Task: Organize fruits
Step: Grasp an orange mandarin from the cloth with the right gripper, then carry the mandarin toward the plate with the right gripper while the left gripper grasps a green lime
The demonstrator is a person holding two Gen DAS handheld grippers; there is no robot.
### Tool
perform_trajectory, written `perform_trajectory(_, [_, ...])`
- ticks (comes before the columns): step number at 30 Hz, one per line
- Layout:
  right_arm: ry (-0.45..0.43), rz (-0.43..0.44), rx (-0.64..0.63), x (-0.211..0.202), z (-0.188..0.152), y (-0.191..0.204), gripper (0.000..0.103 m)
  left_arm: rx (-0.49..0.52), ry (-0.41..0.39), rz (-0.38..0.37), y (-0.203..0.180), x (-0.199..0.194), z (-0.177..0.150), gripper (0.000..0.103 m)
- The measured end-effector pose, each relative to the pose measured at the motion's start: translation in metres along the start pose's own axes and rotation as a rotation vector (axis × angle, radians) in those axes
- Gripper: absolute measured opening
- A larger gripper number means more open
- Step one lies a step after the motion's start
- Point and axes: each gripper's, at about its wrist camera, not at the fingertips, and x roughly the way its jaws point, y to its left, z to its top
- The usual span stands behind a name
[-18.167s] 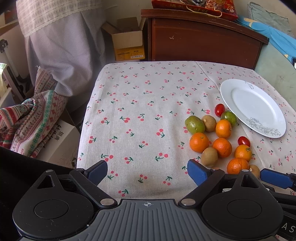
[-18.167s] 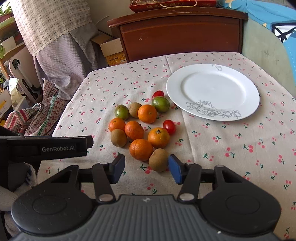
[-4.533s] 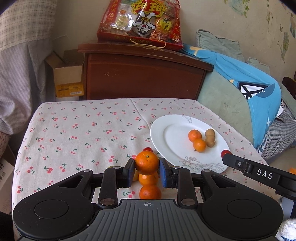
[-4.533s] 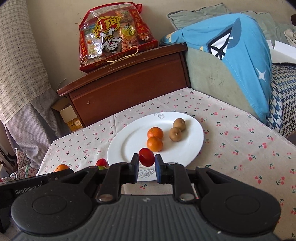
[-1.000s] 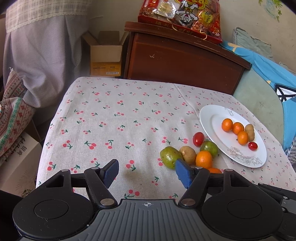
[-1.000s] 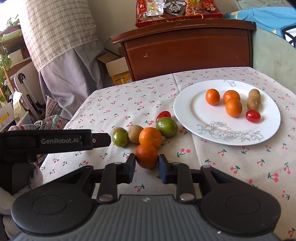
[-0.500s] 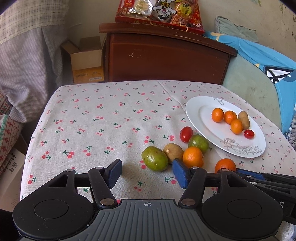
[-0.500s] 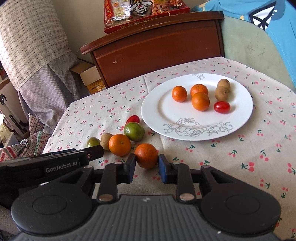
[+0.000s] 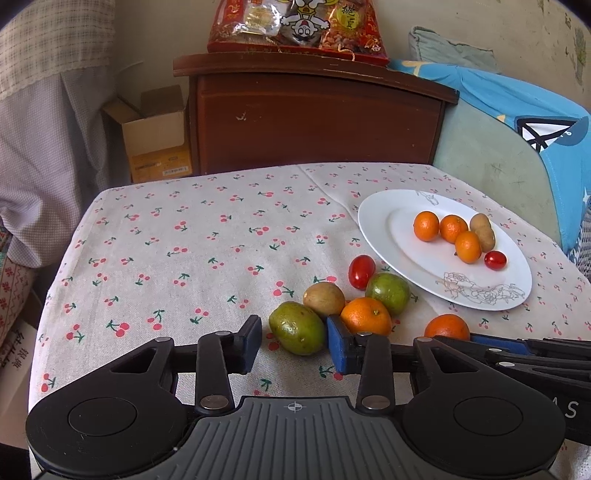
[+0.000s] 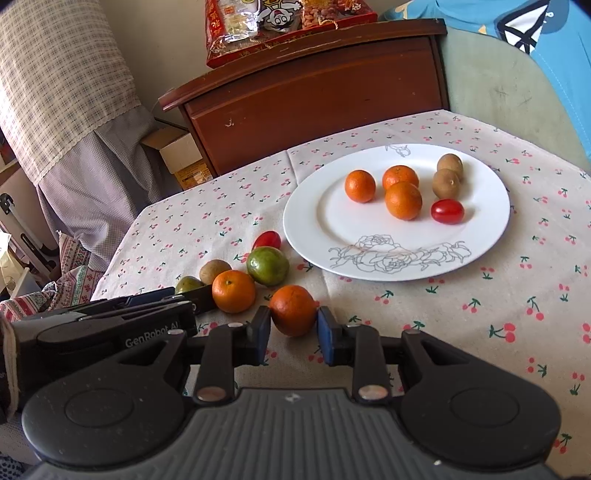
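A white plate on the cherry-print cloth holds three tangerines, two kiwis and a cherry tomato. Beside it lie a green fruit, a kiwi, a tangerine, a second green fruit and a cherry tomato. My left gripper is open, its jaws on either side of the near green fruit, apart from it. My right gripper is shut on a tangerine, held just short of the plate's near edge; this tangerine also shows in the left wrist view.
A dark wooden cabinet with a red snack bag stands behind the table. A cardboard box sits on the floor at the left. A blue cushion lies to the right.
My left gripper has moved forward and now brackets the near green fruit. My right gripper, still holding the tangerine, has moved closer to the plate.
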Motion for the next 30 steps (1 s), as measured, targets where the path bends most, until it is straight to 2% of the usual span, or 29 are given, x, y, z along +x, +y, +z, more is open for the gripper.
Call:
perform_trajectory(23, [0.016,0.010,-0.051,-0.012,-0.005,0.007,0.027,-0.053,0.043,0.032,0.001,-0.019,-0.007,0.029])
perform_trajectory(30, [-0.039,0.003,-0.045,-0.030,0.002,0.003,0.027,-0.054,0.013,0.010,-0.008,-0.033,0.000,0.029])
